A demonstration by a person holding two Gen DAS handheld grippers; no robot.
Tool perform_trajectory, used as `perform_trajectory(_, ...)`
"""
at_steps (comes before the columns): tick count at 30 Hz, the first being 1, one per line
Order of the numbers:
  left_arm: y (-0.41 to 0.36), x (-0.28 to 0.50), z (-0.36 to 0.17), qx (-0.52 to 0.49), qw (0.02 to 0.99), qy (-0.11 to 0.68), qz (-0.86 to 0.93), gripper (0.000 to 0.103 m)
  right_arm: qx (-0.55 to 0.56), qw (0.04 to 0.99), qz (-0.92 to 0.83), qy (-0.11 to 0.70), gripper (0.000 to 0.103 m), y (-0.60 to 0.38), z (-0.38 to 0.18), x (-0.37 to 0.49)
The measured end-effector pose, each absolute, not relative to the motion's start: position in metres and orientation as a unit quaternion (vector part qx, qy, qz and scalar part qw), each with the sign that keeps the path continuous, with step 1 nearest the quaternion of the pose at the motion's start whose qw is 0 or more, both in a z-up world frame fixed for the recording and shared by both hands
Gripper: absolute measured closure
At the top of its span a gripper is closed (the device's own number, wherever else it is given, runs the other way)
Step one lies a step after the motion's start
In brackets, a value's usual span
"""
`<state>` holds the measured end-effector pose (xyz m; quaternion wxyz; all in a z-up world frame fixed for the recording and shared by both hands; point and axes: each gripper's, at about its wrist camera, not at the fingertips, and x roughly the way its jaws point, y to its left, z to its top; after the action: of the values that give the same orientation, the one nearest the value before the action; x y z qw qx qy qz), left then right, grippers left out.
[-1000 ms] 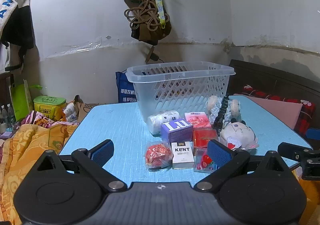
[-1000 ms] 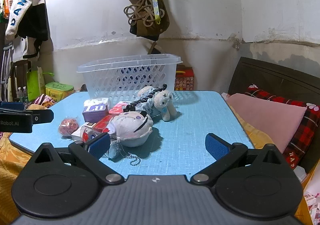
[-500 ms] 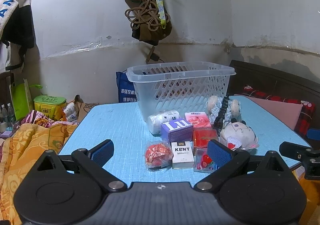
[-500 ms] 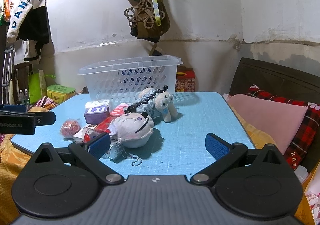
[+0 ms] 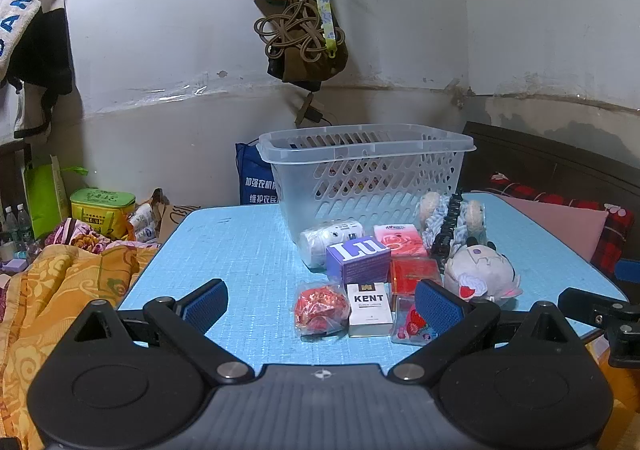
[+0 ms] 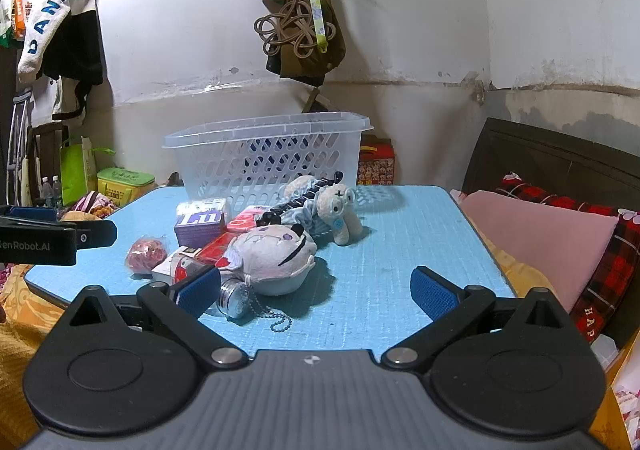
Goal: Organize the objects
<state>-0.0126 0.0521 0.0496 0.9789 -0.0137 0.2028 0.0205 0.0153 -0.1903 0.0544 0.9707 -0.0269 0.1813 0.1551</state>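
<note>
**Both claws wide open, nothing held**

Above the near edge of the blue table (image 5: pixel 248 250), the left gripper (image 5: pixel 320 304) hung with its jaws spread wide and nothing between the blue pads (image 5: pixel 205 305). The right gripper (image 6: pixel 316 292) was just as wide open and also empty; its left pad stood just in front of a small metal cap on a bead chain (image 6: pixel 232 300), though contact could not be told.

At the far side of the table stood a clear slotted basket (image 5: pixel 368 174). Its wall showed only colours from behind, so whether it held anything could not be told.

All the loose items lay on the table in front of the basket: a white roll (image 5: pixel 330 240), a purple box (image 5: pixel 358 260), a pink pack (image 5: pixel 398 240), a red packet (image 5: pixel 414 272), a KENT pack (image 5: pixel 369 309), a red wrapped sweet (image 5: pixel 320 308), a round plush (image 6: pixel 276 256), a bear plush (image 6: pixel 338 210) and a black clip (image 5: pixel 448 232).
</note>
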Motion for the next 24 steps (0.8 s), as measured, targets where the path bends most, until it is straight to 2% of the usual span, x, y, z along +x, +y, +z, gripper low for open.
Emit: perform_trajectory(24,0.0512,-0.0123,0.0480,-0.014,0.978,0.205,0.021,0.001,-0.022,0.971,0.152,0.182,0.000,-0.1906,0.0527,0.0153)
